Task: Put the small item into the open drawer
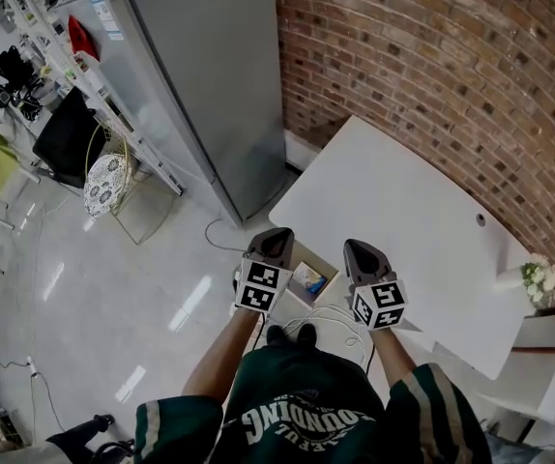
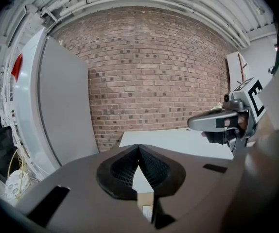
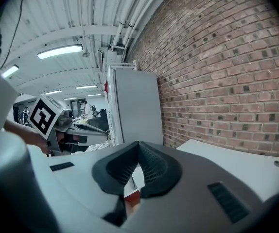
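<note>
Dark green jersey with pale lettering fills the bottom of the head view, worn by a person whose bare forearms reach forward, each hand holding a tool topped by a marker cube. The left claw has its ribbed black pads pressed together at the tips with nothing between them, as its own view shows. The right claw is pressed together and empty as well. Both hover side by side, apart from each other, over the near edge of a bare white surface that runs along a red brick wall. Between and below the two claws, an open drawer juts out from under that edge, and a small blue-and-white item lies inside it; what the item is cannot be made out. At the far right end of the surface stands a white vase of pale flowers. A tall grey cabinet stands against the wall to the left of the surface. The floor is pale and glossy, with a white cable looped beside the person's black shoes. Cluttered furniture and equipment crowd the far left of the room.
</note>
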The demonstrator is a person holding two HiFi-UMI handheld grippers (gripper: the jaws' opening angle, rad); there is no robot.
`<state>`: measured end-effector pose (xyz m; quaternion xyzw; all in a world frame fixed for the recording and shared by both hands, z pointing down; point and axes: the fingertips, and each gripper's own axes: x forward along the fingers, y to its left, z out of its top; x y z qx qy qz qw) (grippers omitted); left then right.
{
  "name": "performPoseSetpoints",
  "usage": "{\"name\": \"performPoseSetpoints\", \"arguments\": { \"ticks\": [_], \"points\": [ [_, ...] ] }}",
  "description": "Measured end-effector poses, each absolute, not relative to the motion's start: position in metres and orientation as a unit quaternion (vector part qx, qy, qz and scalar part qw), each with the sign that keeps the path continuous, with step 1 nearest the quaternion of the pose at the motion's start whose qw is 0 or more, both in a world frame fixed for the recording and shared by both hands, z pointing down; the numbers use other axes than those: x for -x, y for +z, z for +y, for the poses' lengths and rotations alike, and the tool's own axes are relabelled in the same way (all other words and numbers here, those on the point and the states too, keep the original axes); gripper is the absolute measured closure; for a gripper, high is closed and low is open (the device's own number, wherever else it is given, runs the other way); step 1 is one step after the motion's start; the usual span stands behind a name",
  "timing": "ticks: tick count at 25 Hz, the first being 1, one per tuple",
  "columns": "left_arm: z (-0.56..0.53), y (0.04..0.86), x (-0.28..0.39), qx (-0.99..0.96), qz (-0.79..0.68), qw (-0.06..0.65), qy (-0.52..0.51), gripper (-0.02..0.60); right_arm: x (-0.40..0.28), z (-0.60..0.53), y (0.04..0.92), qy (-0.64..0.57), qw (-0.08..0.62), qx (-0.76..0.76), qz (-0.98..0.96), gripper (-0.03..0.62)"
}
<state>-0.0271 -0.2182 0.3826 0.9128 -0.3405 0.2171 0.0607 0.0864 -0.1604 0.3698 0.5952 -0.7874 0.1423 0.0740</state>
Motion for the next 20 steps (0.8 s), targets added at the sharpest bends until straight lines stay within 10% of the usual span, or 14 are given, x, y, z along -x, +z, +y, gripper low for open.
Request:
{"name": "performPoseSetpoints", "arguments": {
  "ticks": [20],
  "points": [
    [-0.22, 0.395, 0.031, -0.912, -0.337, 0.071, 0.225, 0.566, -0.08, -0.165, 0.375, 0.144, 0.089, -0.59, -0.789, 0.57]
  ]
}}
